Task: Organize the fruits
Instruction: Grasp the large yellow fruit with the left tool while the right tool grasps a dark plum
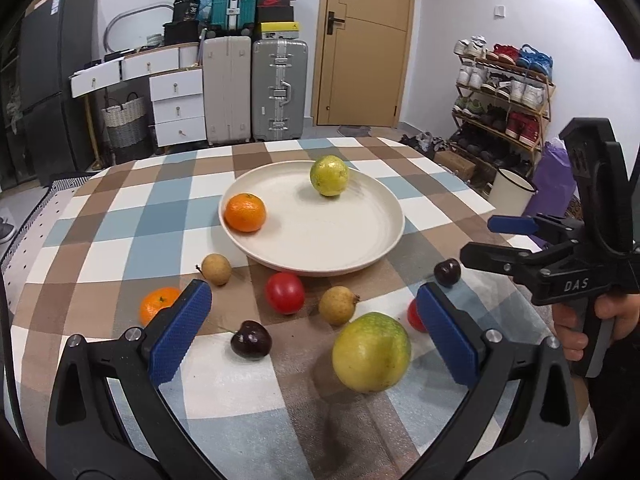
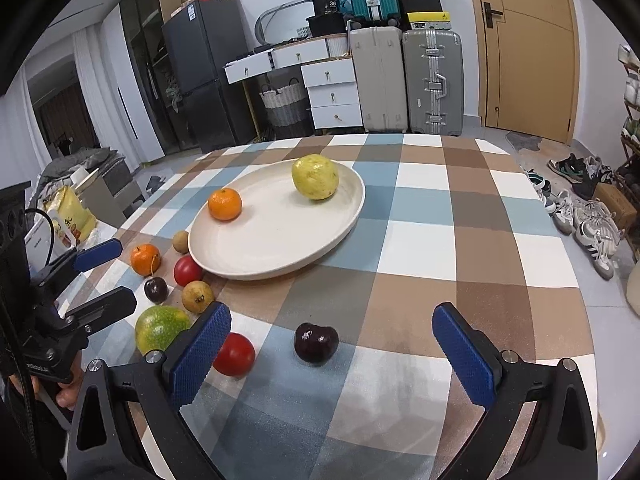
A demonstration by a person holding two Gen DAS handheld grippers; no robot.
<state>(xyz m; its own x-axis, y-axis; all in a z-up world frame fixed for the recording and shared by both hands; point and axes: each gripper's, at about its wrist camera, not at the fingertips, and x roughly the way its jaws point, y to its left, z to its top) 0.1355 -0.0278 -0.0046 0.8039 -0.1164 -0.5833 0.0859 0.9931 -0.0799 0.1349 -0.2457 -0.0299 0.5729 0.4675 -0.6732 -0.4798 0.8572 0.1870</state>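
red fruit (image 1: pixel 415 317) half hidden behind right pad

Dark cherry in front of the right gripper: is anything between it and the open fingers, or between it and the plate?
Nothing visible. The right gripper is open, with the dark cherry on bare checkered tablecloth ahead of it. A red tomato lies off to the left, and the cloth up to the cream plate holds no fruit.

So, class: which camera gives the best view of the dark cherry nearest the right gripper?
The right wrist view: the cherry lies whole and close between the open right gripper. The left wrist view shows it small, near the edge.
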